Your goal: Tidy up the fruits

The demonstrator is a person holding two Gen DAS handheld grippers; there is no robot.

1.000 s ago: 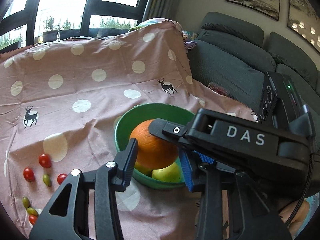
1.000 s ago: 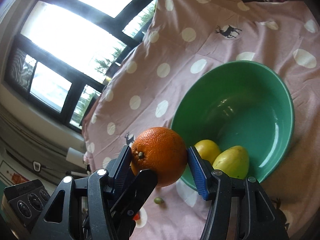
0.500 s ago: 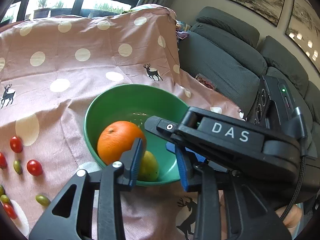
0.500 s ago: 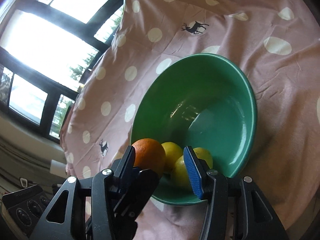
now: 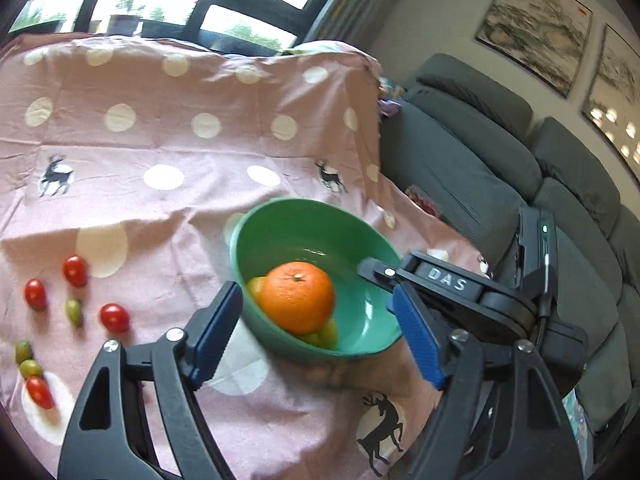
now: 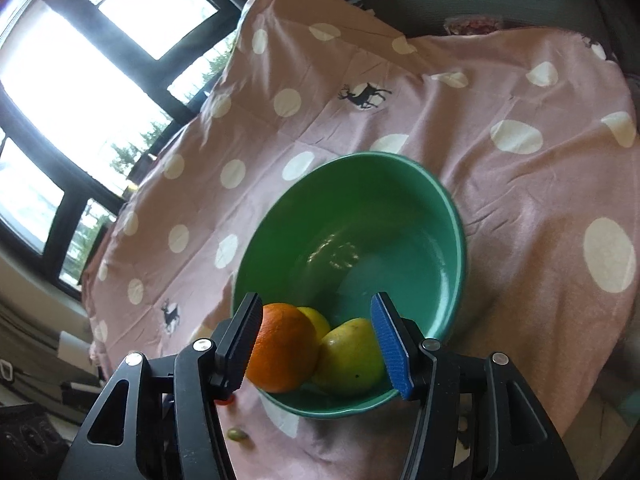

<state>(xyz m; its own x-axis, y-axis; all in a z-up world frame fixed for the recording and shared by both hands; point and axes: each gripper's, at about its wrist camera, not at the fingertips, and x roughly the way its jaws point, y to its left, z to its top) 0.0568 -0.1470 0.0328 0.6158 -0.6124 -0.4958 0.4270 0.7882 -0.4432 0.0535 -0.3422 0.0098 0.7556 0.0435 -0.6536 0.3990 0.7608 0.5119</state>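
Observation:
An orange (image 5: pixel 298 297) lies in the green bowl (image 5: pixel 280 216) on top of yellow-green fruits (image 5: pixel 329 330). In the right wrist view the orange (image 6: pixel 280 354) rests beside a yellow-green fruit (image 6: pixel 350 358) at the near side of the bowl (image 6: pixel 452 216). My right gripper (image 6: pixel 318 344) is open, its jaws standing either side of the fruit, empty; it also shows in the left wrist view (image 5: pixel 444 280) at the bowl's right rim. My left gripper (image 5: pixel 316 336) is open and empty, just in front of the bowl.
Several red and green cherry tomatoes (image 5: pixel 76 270) lie loose on the pink dotted cloth (image 5: pixel 180 152) left of the bowl. A grey sofa (image 5: pixel 500 168) stands to the right. Windows are behind the table.
My right gripper lowered the orange into the bowl and opened, letting it go. My left gripper opened wider and drew back a little from the bowl.

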